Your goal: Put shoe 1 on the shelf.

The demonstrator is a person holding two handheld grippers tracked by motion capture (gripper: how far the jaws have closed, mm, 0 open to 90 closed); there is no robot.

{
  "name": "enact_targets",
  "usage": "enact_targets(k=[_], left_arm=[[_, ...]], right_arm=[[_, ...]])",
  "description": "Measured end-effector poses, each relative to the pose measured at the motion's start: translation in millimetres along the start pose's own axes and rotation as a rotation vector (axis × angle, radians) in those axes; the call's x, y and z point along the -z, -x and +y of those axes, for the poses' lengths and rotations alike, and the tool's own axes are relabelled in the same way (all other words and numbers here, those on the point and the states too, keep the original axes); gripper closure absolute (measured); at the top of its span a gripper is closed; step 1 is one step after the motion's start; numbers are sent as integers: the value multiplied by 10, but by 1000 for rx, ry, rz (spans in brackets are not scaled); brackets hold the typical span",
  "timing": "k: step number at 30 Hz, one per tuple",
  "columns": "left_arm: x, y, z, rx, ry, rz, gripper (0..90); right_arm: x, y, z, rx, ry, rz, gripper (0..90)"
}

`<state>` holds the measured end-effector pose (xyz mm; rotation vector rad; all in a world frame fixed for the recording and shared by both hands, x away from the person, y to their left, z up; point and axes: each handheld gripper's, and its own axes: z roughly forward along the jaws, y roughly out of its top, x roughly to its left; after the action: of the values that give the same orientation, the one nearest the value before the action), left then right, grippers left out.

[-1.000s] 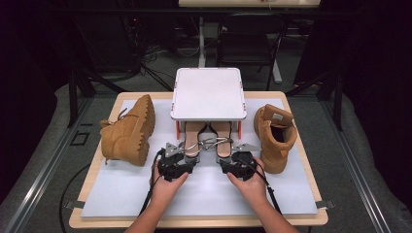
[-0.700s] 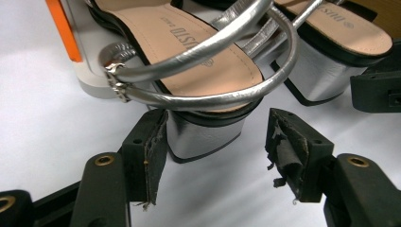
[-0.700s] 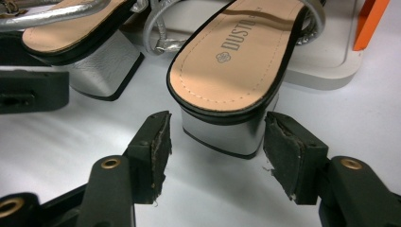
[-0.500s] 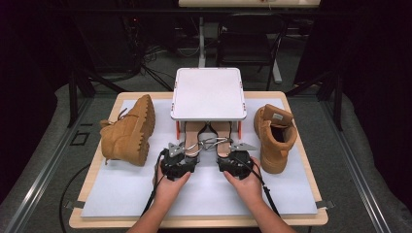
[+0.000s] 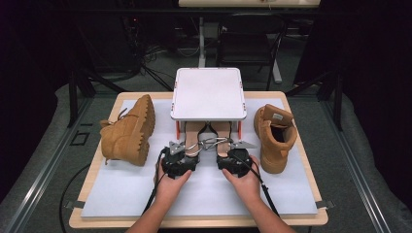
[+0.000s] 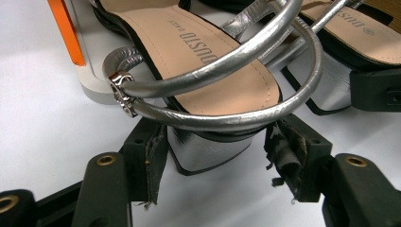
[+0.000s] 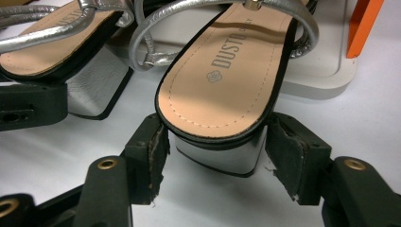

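two silver block-heel sandals lie under a white rack on the tabletop. left tongs straddle the left sandal heel, jaws just widened, released; right tongs likewise around the right sandal heel.

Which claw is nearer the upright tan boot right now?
Right. The right claw sits just beside the upright tan boot, straddling a sandal heel. The left claw is farther off, across both sandals, nearer the boot lying on its side.
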<state>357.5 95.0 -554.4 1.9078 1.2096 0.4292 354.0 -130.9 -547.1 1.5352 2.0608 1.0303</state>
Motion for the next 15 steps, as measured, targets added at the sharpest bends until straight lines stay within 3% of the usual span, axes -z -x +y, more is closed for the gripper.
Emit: enact_targets(k=[9,15], left_arm=[[20,-23,60,-3,-19,-9,420],[45,-77,189,12,-5,-13,422]], right_arm=[[11,1,15,9,-9,-1,413],[36,32,90,-2,19,11,416]])
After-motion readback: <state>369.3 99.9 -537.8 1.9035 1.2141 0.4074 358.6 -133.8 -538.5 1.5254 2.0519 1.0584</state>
